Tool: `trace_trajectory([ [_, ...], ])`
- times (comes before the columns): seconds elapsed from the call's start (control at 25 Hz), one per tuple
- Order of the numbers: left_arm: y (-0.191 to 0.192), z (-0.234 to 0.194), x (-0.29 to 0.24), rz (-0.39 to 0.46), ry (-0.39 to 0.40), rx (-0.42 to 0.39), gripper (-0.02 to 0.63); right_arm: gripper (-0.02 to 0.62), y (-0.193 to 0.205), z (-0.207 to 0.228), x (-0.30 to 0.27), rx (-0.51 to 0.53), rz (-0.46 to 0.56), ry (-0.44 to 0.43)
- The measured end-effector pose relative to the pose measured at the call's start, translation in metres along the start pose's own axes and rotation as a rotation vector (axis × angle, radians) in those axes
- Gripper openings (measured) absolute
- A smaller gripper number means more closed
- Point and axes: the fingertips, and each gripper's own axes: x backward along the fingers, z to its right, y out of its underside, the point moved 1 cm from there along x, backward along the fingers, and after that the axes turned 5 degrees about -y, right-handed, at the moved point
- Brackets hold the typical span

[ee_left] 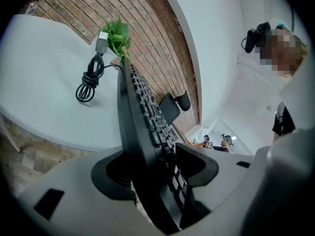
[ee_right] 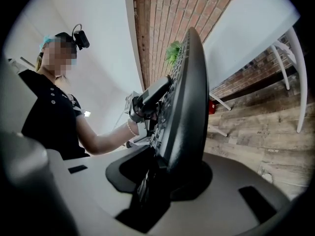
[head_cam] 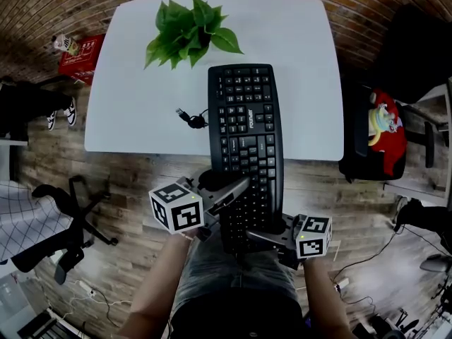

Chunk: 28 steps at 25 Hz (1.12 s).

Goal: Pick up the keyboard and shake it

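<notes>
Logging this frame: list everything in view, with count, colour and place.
keyboard: one, black, gripped at its near end, jutting past the table's near edge
table: one, white, centre
plant: one, green, far side of the table, beyond the keyboard
cable: one, black, coiled on the table left of the keyboard
box: one, red, floor left of the table
office chair: one, black, floor at left
plush toy: one, red and yellow, on a dark seat at right
left gripper: one, grey, closed on the keyboard's left edge
right gripper: one, grey, closed on the keyboard's right edge
</notes>
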Motion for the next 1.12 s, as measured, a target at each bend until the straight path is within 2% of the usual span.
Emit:
trace_trajectory([
  [0.44, -0.003, -0.007, -0.02, -0.053, 0.025, 0.021, 0.244, 0.129, -0.01, 0.01, 0.006, -0.046, 0.042, 0.021],
  [0.64, 0.009, -0.024, -0.027, -0.118, 0.0, 0.101, 0.25, 0.141, -0.013, 0.01, 0.007, -0.085, 0.054, -0.009],
  [0.84, 0.013, -0.033, -0.024, -0.091, -0.008, 0.123, 0.25, 0.144, -0.011, 0.015, 0.004, -0.091, 0.027, -0.006],
  [1.12, 0.016, -0.044, -0.023, -0.122, -0.022, 0.118, 0.261, 0.141, -0.009, 0.026, -0.004, -0.101, 0.036, 0.012],
])
